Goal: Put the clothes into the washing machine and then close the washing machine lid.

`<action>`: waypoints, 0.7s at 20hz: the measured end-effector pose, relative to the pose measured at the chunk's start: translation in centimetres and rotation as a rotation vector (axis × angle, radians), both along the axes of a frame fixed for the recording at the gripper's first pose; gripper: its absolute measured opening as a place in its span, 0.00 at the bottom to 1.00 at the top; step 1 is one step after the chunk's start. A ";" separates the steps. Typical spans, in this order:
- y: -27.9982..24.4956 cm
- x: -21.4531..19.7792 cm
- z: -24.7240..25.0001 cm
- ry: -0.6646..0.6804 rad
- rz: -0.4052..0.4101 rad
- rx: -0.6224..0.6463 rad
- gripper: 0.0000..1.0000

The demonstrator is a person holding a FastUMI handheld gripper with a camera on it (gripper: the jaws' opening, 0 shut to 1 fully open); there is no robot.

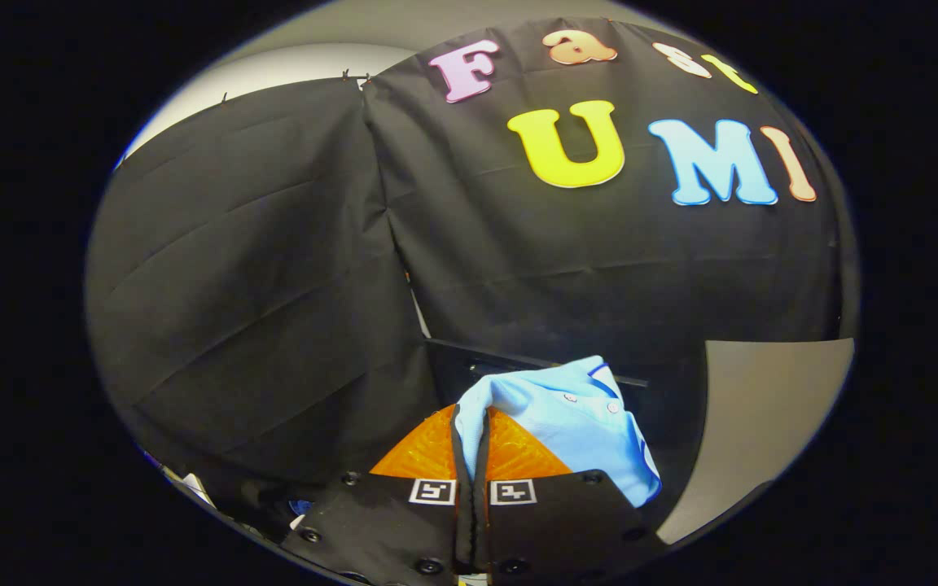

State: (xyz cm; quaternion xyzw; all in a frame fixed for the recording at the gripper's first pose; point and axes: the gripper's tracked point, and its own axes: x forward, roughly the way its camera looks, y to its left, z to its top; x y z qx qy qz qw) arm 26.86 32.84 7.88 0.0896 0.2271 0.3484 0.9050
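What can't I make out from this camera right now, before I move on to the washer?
- Washing machine: the claw and the light blue shirt pinched in it cover what lies below; a dark edge beyond could be its lid, unclear.
- Shirt: the part hanging below the claw is hidden by the claw body.
- Items beside the claw body: cut off, too small to identify.

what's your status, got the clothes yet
Hand-held gripper shut on light blue shirt, lifted clear. Shirt drapes off one side of the fingers. Nothing ahead but the black cloth wall.

Riding the hand-held gripper (471, 423), the camera faces the booth wall (583, 260) (close).
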 end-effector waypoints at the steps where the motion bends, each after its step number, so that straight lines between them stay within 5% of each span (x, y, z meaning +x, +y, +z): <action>1: 1.4 0.0 -0.2 0.007 0.019 0.000 0.02; 8: 8.3 1.1 -4.2 0.048 0.108 -0.050 0.02; 14: 9.4 3.8 -9.6 0.091 0.071 -0.130 0.01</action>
